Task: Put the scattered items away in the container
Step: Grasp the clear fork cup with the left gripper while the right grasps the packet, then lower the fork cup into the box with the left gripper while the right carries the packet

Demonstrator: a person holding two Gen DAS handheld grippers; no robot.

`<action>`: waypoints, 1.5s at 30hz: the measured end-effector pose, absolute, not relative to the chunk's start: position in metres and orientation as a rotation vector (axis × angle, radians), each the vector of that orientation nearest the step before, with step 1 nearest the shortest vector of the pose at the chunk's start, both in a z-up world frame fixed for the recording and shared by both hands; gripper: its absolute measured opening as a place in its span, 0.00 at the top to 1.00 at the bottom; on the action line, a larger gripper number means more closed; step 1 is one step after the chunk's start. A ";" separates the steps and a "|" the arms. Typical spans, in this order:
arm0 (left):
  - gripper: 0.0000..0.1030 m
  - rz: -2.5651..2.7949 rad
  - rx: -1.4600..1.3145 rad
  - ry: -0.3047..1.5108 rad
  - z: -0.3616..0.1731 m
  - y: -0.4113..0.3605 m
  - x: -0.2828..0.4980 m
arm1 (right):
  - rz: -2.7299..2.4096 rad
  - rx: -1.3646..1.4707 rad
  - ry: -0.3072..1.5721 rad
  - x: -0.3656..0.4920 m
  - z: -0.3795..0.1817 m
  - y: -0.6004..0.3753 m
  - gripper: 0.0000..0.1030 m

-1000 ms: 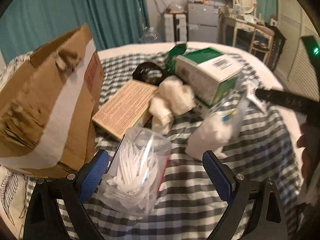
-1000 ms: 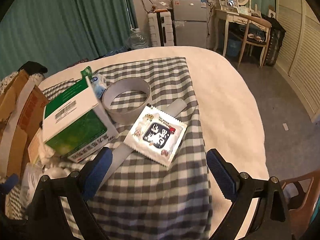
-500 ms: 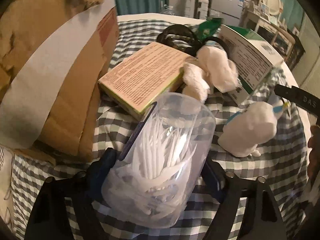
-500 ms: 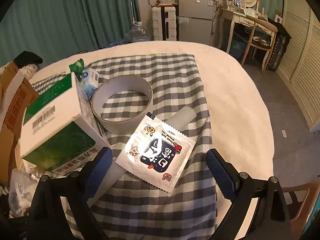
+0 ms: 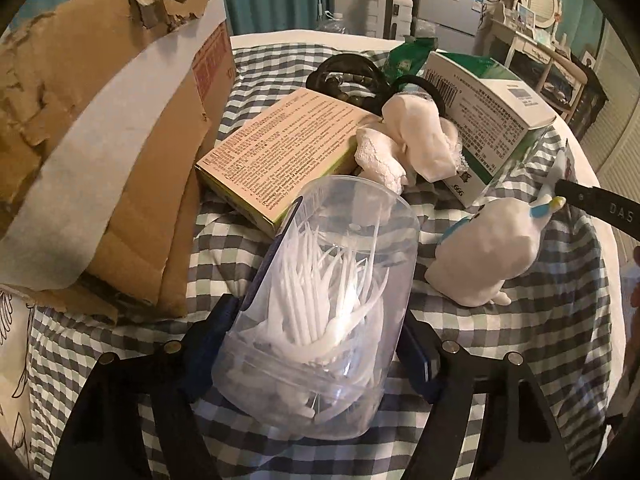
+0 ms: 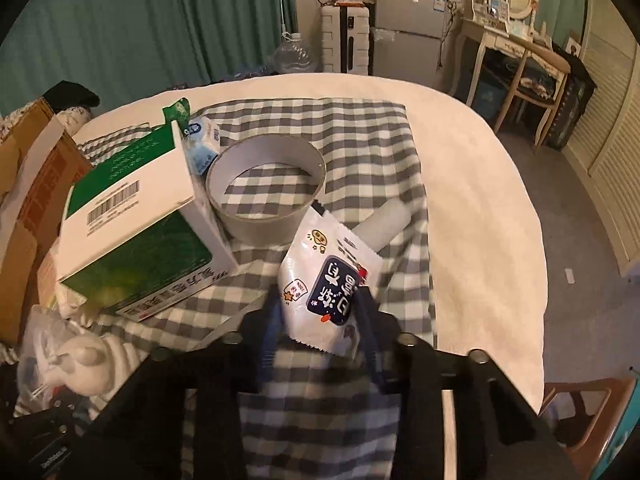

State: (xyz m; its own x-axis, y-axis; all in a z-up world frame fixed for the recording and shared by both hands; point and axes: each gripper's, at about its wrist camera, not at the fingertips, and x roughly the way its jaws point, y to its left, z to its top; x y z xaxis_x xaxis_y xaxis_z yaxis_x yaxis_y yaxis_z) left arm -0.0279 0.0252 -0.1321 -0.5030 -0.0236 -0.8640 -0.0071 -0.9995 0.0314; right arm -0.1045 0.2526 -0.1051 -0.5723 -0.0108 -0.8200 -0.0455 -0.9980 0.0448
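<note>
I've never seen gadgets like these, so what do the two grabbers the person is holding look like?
Both look alike. The left gripper has a black frame splitting into two angular arms, each with a small round silver bolt head and ending in a blue finger. The right gripper is the same: black arms, blue fingers. No cables or sleeves show.

Clear tub of floss picks [image 5: 320, 304] tilted; white snack sachet [image 6: 328, 284] lifted upright

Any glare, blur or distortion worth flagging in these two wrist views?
Left wrist: dim warm light, strong fisheye bending, dark corner vignette; the clear plastic jar of white picks shows soft reflections, sharp enough. Right wrist: same barrel distortion; the white printed foil sachet has mild sheen, and the checked cloth blurs near the jaws.
</note>
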 end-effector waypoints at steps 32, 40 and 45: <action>0.36 -2.912 1.289 -0.030 -0.046 0.031 0.031 | 2.830 -1.298 0.032 0.035 -0.007 0.228 0.93; 0.36 -2.999 1.070 -0.039 0.001 0.029 0.042 | 2.884 -1.262 0.053 0.055 0.025 0.211 0.93; 0.36 -3.005 0.955 0.080 0.042 -0.001 0.030 | 2.939 -1.225 0.045 0.047 0.049 0.187 0.93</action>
State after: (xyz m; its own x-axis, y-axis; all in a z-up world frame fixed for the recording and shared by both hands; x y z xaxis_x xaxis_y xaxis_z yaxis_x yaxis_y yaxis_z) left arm 0.0302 -0.0007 0.0418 -0.8165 0.0269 -0.5767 0.0037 -0.9987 -0.0518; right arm 0.0466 0.1869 0.0491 -0.7034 -0.0507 -0.7090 0.0289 -0.9987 0.0427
